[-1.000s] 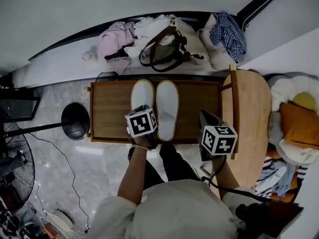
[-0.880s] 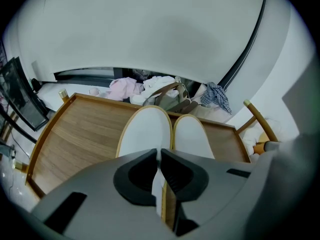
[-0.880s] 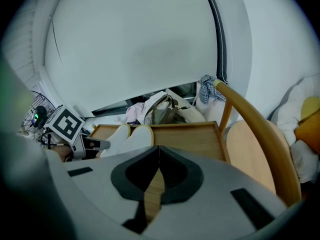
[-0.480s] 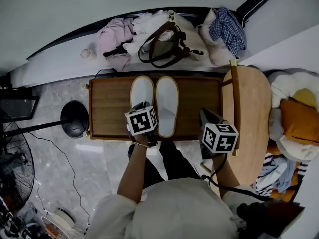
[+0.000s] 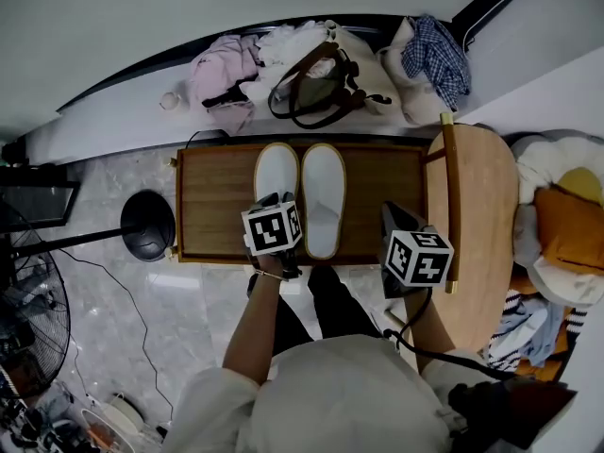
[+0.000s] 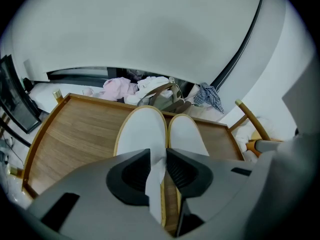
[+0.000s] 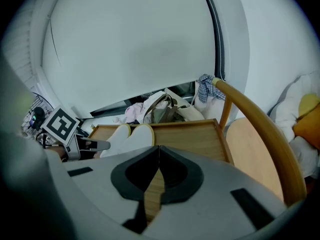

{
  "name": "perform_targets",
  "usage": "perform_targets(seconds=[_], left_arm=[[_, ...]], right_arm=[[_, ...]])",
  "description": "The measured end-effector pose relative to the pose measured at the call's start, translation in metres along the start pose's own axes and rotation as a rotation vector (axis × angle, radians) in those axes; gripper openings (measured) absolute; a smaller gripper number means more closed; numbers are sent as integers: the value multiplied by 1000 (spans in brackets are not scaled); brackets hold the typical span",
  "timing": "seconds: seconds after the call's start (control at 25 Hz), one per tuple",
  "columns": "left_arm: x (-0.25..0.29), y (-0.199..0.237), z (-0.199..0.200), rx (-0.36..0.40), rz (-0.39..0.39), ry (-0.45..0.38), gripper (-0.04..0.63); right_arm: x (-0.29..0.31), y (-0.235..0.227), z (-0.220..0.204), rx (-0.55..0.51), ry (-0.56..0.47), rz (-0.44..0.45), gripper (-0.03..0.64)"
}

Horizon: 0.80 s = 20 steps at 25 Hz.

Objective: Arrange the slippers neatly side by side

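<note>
Two white slippers with tan rims lie side by side on the low wooden table (image 5: 212, 192), toes toward the wall: the left slipper (image 5: 276, 173) (image 6: 142, 131) and the right slipper (image 5: 324, 196) (image 6: 186, 133). My left gripper (image 5: 270, 202) (image 6: 158, 156) is at the left slipper's heel. Its jaws are opening, and the heel's white rim still stands in the gap between them. My right gripper (image 5: 391, 219) (image 7: 159, 151) hovers over the table's right front corner, shut and with nothing in it. In the right gripper view both slippers (image 7: 131, 136) show at the left.
A wooden chair (image 5: 477, 225) stands against the table's right end. Behind the table a brown bag (image 5: 316, 88), pink clothes (image 5: 222, 64) and a plaid cloth (image 5: 434, 55) lie along the ledge. A fan's round base (image 5: 146, 226) sits on the floor at the left. Cushions (image 5: 566, 234) are piled at the right.
Both slippers and both grippers keep their places. Only the head view has shifted slightly.
</note>
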<state>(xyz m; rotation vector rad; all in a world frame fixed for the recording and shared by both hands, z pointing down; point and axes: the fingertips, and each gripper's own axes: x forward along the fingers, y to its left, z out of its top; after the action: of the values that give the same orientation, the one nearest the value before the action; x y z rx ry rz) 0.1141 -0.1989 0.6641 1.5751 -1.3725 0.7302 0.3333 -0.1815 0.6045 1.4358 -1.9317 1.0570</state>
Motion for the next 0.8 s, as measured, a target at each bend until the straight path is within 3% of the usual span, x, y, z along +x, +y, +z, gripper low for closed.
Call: perform_targets(seconds=[0.44,0.64,0.8], left_arm=[[-30,5,5,57,3,-33,113],[-60,17,28,83,2,-105,101],[-98,27,60,149,1,-212,63]], right_arm=[[-4,16,4,13,-29,-8,34],[-13,28,16,22,-66,-26,34],[-27,38,28,35,-109,-63,34]])
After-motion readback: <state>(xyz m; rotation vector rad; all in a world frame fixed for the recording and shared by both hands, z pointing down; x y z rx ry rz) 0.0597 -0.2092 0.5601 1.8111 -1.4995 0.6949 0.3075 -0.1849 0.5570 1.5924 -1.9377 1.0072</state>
